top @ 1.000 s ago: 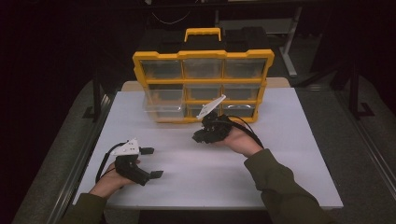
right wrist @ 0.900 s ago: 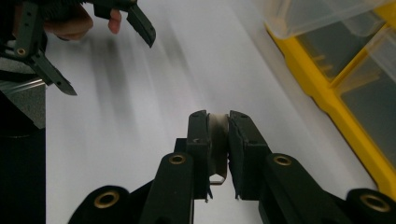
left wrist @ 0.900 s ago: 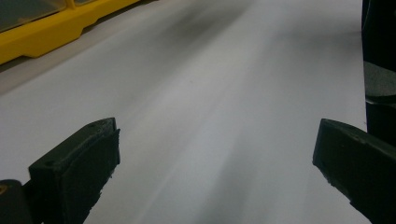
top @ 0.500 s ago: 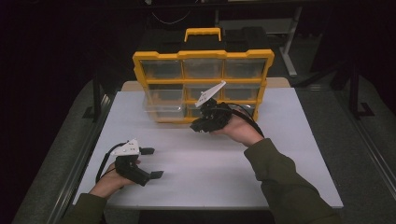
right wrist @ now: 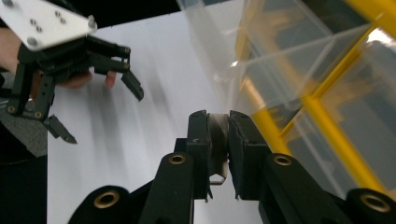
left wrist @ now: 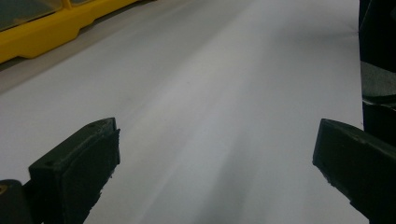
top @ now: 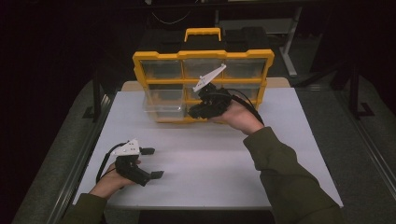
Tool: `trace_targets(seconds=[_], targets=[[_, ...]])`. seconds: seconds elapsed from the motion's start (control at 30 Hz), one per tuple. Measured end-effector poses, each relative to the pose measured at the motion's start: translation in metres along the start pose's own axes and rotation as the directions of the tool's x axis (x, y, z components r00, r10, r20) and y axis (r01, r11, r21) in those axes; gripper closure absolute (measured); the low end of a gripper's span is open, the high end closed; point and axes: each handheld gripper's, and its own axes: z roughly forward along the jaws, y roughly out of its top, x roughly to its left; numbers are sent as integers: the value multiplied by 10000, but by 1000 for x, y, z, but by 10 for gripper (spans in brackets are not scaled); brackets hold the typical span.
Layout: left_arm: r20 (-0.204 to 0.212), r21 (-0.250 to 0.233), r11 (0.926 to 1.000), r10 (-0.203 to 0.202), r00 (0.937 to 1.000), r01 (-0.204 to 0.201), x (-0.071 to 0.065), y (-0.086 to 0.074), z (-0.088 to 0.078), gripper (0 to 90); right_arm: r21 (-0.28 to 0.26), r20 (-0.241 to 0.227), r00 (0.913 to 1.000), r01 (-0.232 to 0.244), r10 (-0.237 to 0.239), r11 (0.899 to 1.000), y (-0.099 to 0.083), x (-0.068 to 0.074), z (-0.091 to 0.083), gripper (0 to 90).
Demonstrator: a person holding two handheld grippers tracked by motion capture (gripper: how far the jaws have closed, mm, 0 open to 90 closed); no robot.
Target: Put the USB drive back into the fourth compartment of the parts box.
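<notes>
Pinching what looks like a small clear piece (right wrist: 217, 140), right claw (right wrist: 218, 144) shut; left claw (left wrist: 210, 163) wide, empty.

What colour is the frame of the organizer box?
Yellow; the organizer box shows best in the high view.

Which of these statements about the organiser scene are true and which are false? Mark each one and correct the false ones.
1. The yellow organiser stands upright at the far side of the white table. True.
2. The left hand-held gripper is clamped on a drawer. False: its jaws stand wide apart over bare table with nothing between them.
3. The right hand-held gripper is shut on a small pale piece. True.
4. A clear drawer sticks out of the organiser's lower left. True.
5. The organiser's carry handle is black. False: it is yellow.
6. The right hand-held gripper rests flat on the table. False: it is raised in front of the organiser.
</notes>
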Motion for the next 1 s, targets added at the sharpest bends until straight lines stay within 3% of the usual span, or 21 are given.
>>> trace_targets(seconds=[0.6, 1.0], targets=[[69, 66, 10000, -43, 10000, 42, -1, 1, 2, 0, -416, 146, 9999, -18, 24, 9991, 42, -14, -12, 781], [54, 16, 10000, -29, 10000, 28, -1, 0, 1, 0, -322, -51, 9999, -166, 164, 9993, 61, -20, 14, 781]])
